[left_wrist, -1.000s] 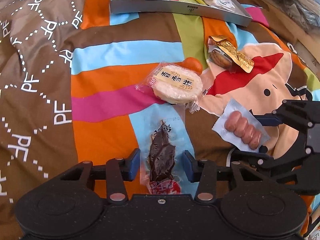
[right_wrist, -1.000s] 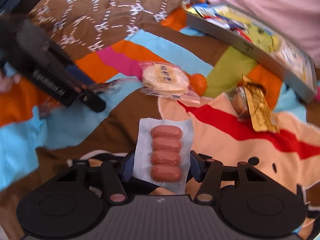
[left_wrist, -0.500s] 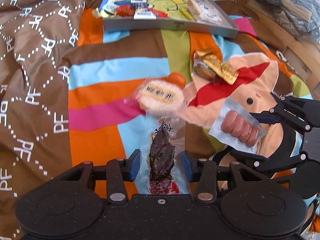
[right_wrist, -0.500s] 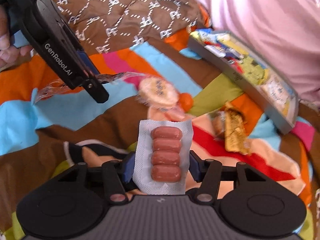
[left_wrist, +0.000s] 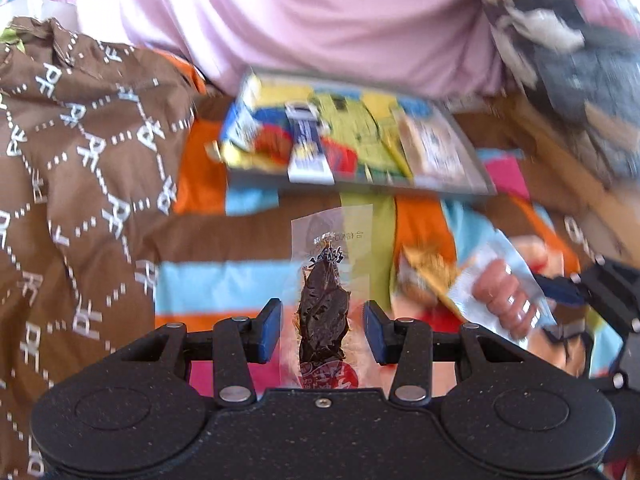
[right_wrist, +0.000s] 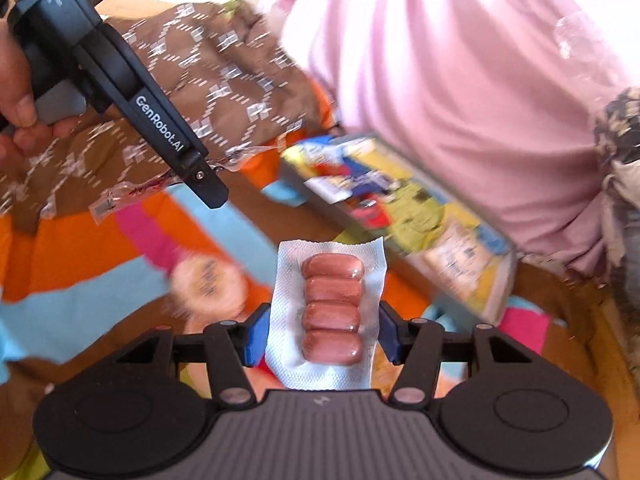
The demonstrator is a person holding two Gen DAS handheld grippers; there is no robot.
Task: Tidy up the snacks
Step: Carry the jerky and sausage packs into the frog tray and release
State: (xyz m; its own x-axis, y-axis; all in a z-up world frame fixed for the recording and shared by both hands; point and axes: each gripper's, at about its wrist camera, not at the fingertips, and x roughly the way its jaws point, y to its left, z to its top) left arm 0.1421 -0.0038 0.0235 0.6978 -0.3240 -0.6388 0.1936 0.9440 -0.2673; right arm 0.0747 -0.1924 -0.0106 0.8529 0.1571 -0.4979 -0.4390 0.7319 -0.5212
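My left gripper [left_wrist: 323, 330] is shut on a clear packet of dark dried snack [left_wrist: 322, 316], held up off the bedspread. To its right my right gripper [left_wrist: 592, 292] grips a white pack of small sausages [left_wrist: 502, 298]. In the right wrist view the sausage pack [right_wrist: 332, 312] sits between the pads of my right gripper [right_wrist: 326, 336]. My left gripper [right_wrist: 200, 176] shows at upper left with the clear packet [right_wrist: 132, 192] hanging from it. The grey tray [left_wrist: 400, 189] with several snacks lies ahead, blurred; its wall [right_wrist: 500, 284] is seen to the right of the sausages.
A round rice cracker pack [right_wrist: 208, 280] and a gold-wrapped snack [left_wrist: 424, 276] lie on the striped bedspread [left_wrist: 224, 284]. A brown patterned quilt [left_wrist: 80, 160] is heaped at the left. Pink fabric [left_wrist: 320, 20] rises behind the tray. A hand [right_wrist: 16, 92] holds the left gripper.
Both grippers have risen and moved forward toward the tray, each still holding its snack. The tray now looks much closer, and the rice cracker has dropped out of the left wrist view.
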